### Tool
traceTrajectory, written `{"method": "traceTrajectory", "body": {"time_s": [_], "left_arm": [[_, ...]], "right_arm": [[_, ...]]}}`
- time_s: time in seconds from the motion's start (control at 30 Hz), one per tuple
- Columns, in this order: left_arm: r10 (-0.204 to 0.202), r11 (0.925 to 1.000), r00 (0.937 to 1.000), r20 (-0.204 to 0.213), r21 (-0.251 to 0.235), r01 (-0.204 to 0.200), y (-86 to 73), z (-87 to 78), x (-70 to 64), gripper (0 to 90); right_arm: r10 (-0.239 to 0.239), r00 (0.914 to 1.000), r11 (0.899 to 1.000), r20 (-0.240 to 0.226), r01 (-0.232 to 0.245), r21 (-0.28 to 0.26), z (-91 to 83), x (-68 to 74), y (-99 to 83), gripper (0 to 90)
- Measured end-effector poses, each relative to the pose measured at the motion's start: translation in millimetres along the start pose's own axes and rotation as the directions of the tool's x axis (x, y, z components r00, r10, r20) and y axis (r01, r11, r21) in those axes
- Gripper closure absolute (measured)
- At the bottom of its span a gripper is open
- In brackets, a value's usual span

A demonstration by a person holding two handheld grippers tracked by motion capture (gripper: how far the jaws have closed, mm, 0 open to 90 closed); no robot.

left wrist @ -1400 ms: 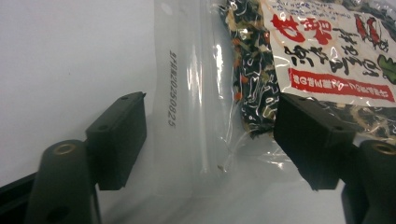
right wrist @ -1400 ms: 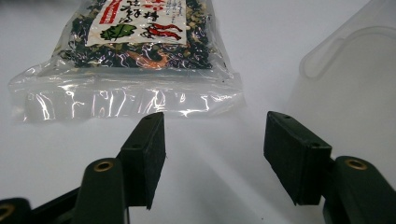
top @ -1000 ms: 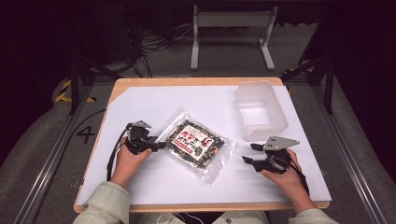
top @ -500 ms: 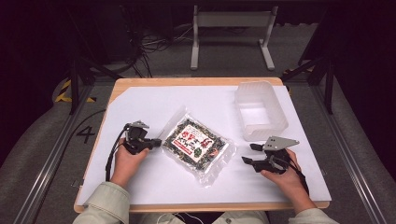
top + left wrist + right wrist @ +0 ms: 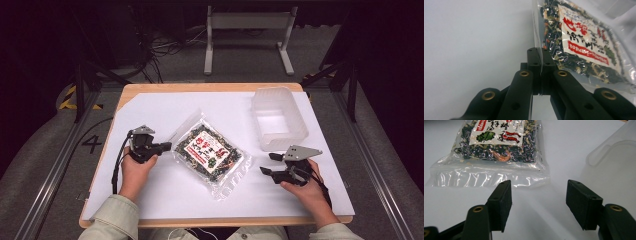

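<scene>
Left hand-held gripper (image 5: 164,146): jaws pressed together on the clear side seam of the packet (image 5: 210,152), likely to pin or lift that edge.
Right hand-held gripper (image 5: 267,164): jaws apart, resting just beside the packet's sealed end near the desk's front edge, seemingly ready to take that end.
Packet: lies flat and skewed at the middle of the desk (image 5: 165,195), on its white sheet; clear crinkled plastic, dark green flakes with orange bits inside, a white label with red print.
Container (image 5: 278,117): translucent tub toward the far right corner, empty, probably where the packet goes.
</scene>
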State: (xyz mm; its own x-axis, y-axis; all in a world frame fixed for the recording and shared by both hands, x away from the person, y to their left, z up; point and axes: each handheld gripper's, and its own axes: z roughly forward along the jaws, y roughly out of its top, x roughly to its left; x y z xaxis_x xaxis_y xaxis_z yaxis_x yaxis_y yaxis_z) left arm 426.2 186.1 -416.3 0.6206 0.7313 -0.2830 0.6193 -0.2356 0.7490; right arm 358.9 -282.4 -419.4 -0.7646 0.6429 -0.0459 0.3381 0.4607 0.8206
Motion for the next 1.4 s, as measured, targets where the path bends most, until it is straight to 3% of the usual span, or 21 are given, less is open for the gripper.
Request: {"method": "traceTrajectory", "body": {"time_s": [0.13, 0.3, 0.5, 0.67, 0.83, 0.87, 0.9, 1.07, 1.13, 1.27, 1.3, 1.33, 1.4], "left_arm": [[-0.008, 0.9996, 0.9998, 0.020, -0.026, 0.008, 4.0, -7.0, -3.1, 89.8], [0.025, 0.9960, 0.9977, 0.063, -0.088, -0.019, 16.7, -26.8, -16.0, 89.8], [0.053, 0.9877, 0.9925, 0.110, -0.152, -0.035, 28.9, -44.6, -28.5, 89.8], [0.099, 0.9751, 0.9862, 0.133, -0.211, -0.069, 39.1, -61.6, -43.6, 89.8], [0.152, 0.9591, 0.9761, 0.156, -0.262, -0.108, 48.0, -77.8, -58.8, 89.9], [0.152, 0.9591, 0.9761, 0.156, -0.262, -0.108, 48.0, -77.8, -58.8, 89.9], [0.178, 0.9514, 0.9710, 0.160, -0.280, -0.128, 51.2, -84.6, -65.1, 89.9], [0.244, 0.9288, 0.9587, 0.146, -0.319, -0.188, 57.7, -100.2, -81.4, 89.9], [0.253, 0.9253, 0.9568, 0.144, -0.325, -0.195, 58.8, -103.0, -84.2, 89.9], [0.288, 0.9040, 0.9514, 0.108, -0.359, -0.233, 63.0, -114.9, -92.3, 89.9], [0.288, 0.9040, 0.9514, 0.108, -0.359, -0.233, 63.0, -114.9, -92.3, 89.9], [0.294, 0.8969, 0.9509, 0.096, -0.372, -0.240, 63.7, -118.6, -93.3, 89.9], [0.294, 0.8925, 0.9509, 0.097, -0.384, -0.237, 64.4, -121.9, -93.5, 89.9]], "right_arm": [[-0.002, 1.0000, 1.000, 0.003, 0.002, -0.006, -2.0, 0.4, 1.6, 37.7], [-0.008, 1.0000, 1.000, 0.001, 0.008, -0.016, -4.5, 2.1, 5.4, 38.5], [-0.015, 0.9999, 0.999, -0.006, 0.015, -0.030, -8.6, 4.1, 10.1, 39.1], [-0.021, 0.9998, 0.999, -0.006, 0.021, -0.043, -12.4, 5.4, 13.9, 39.6], [-0.019, 0.9996, 0.997, -0.019, 0.018, -0.071, -18.3, 5.4, 20.2, 41.6], [-0.018, 0.9996, 0.997, -0.022, 0.016, -0.079, -19.5, 5.4, 21.4, 42.5], [-0.017, 0.9996, 0.996, -0.024, 0.015, -0.085, -20.7, 5.3, 22.8, 43.4], [-0.026, 0.9991, 0.993, -0.032, 0.022, -0.118, -23.7, 6.0, 31.7, 44.8], [-0.031, 0.9988, 0.991, -0.038, 0.026, -0.129, -24.0, 6.7, 36.4, 44.9], [-0.043, 0.9978, 0.988, -0.051, 0.034, -0.149, -23.6, 8.2, 46.4, 44.8], [-0.046, 0.9975, 0.987, -0.054, 0.037, -0.154, -23.5, 8.8, 49.8, 44.8], [-0.046, 0.9972, 0.987, -0.058, 0.037, -0.159, -23.6, 9.4, 52.5, 44.8], [-0.050, 0.9967, 0.985, -0.064, 0.038, -0.171, -23.7, 10.3, 57.6, 44.5]]}}
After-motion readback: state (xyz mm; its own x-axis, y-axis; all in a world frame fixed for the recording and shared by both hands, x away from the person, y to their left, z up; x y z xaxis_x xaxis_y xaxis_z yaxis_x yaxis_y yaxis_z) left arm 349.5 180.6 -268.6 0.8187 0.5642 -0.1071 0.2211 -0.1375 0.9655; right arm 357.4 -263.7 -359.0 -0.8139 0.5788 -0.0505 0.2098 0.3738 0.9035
